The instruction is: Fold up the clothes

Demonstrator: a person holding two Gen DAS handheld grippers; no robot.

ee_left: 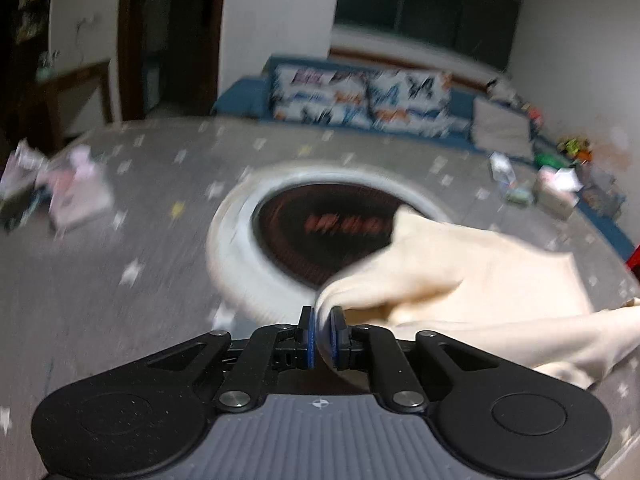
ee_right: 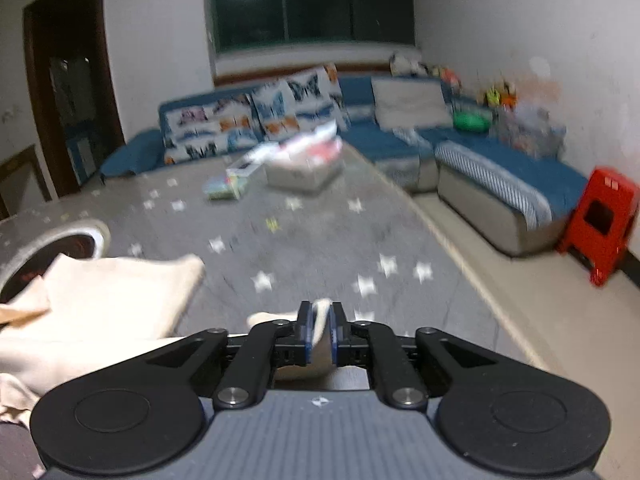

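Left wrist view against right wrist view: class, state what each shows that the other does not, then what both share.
Only the left wrist view shows the pink-and-white pile on the grey star-patterned table cover. Only the right wrist view shows the red stool. Both show the cream garment, the round heater inset, the blue sofa and the dark window; the left gripper and right gripper each pinch cream cloth.

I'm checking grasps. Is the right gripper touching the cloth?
Touching. The right wrist view shows the cloth pinched between the right gripper fingers.
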